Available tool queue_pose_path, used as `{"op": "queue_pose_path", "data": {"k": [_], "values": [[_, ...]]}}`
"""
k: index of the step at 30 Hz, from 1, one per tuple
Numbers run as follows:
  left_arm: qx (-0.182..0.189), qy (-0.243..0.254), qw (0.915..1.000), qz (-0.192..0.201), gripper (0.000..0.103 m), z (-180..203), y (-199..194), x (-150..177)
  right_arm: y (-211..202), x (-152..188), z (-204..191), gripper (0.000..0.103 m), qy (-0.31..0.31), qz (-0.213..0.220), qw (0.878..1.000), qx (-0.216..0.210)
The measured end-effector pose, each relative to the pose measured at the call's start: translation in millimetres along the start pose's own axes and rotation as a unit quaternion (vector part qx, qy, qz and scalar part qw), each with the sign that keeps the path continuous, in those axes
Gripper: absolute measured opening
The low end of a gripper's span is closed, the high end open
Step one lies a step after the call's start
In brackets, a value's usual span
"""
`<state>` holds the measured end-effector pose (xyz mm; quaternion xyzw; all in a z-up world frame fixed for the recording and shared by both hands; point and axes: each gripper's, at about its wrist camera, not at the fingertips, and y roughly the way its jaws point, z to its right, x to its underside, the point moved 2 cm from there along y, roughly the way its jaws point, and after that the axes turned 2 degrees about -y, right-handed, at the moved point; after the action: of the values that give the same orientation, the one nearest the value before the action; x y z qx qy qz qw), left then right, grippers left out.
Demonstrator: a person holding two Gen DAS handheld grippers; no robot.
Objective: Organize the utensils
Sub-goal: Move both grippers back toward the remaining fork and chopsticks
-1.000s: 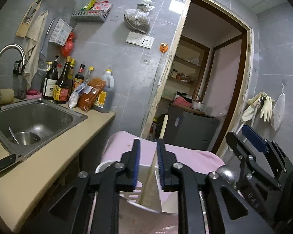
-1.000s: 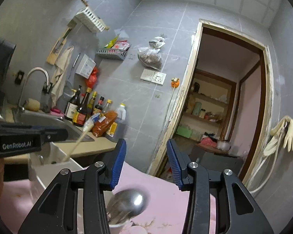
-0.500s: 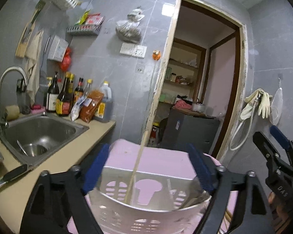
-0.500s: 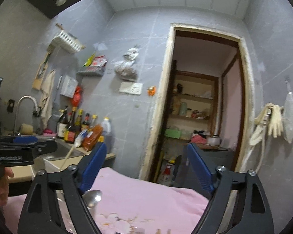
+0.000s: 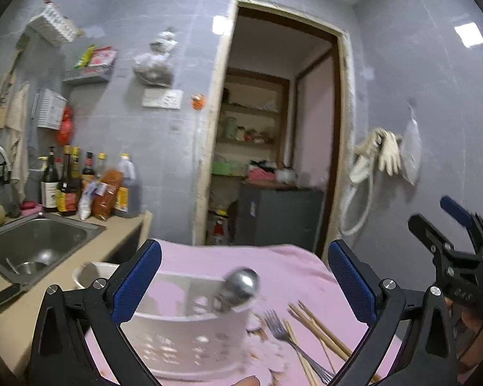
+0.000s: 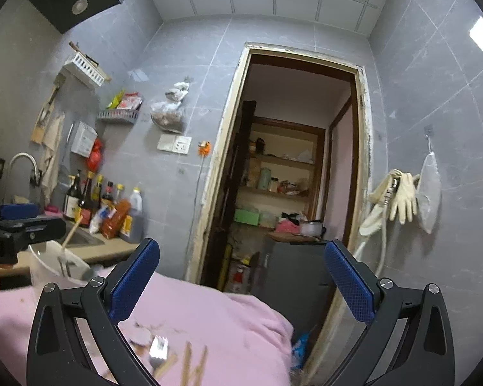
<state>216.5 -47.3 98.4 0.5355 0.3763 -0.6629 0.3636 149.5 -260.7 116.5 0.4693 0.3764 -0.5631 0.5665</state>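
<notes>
A white perforated utensil basket (image 5: 183, 331) stands on the pink cloth (image 5: 273, 257), with a metal spoon (image 5: 241, 284) upright in it. My left gripper (image 5: 243, 257) is in front of the basket, its jaws opening wide and touching nothing. A fork (image 5: 283, 331) and wooden chopsticks (image 5: 318, 328) lie on the cloth right of the basket. My right gripper (image 6: 241, 257) is also opening, with nothing between its pads. In the right wrist view the basket (image 6: 48, 267) holds a chopstick (image 6: 69, 231), and the fork (image 6: 159, 349) and chopsticks (image 6: 193, 366) lie below the fingers.
A steel sink (image 5: 32, 244) with a bowl in it and a row of sauce bottles (image 5: 80, 186) sit on the counter at left. An open doorway (image 5: 273, 148) lies ahead, with a dark cabinet (image 5: 277, 212) behind it. Gloves (image 5: 383, 154) hang on the right wall.
The left gripper let go of the chopstick, which now stands in the basket. Both grippers opened wide and drew back from the basket; the spoon stays upright in it.
</notes>
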Motion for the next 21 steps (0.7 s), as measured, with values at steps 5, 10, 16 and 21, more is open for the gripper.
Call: {"op": "queue_pose_path", "data": {"k": [5, 10, 16, 21], "values": [[0.021, 0.02, 0.9979, -0.058, 0.101, 21.4, 19.1, 22.3, -5.7, 17.0, 14.1, 0.103, -0.004, -0.029, 1.0, -0.001], [0.029, 0.032, 0.9925, -0.115, 0.101, 35.6, 33.5, 44.6, -4.8, 36.3, 25.5, 0.103, -0.001, -0.067, 0.998, -0.015], [0.035, 0.053, 0.981, -0.183, 0.101, 50.8, 49.0, 72.4, 10.1, 61.8, 41.4, 0.093, 0.038, -0.138, 0.988, -0.05], [0.037, 0.061, 0.9677, -0.242, 0.094, 57.2, 64.3, 91.1, 23.0, 78.6, 46.7, 0.079, 0.062, -0.186, 0.977, -0.078]]}}
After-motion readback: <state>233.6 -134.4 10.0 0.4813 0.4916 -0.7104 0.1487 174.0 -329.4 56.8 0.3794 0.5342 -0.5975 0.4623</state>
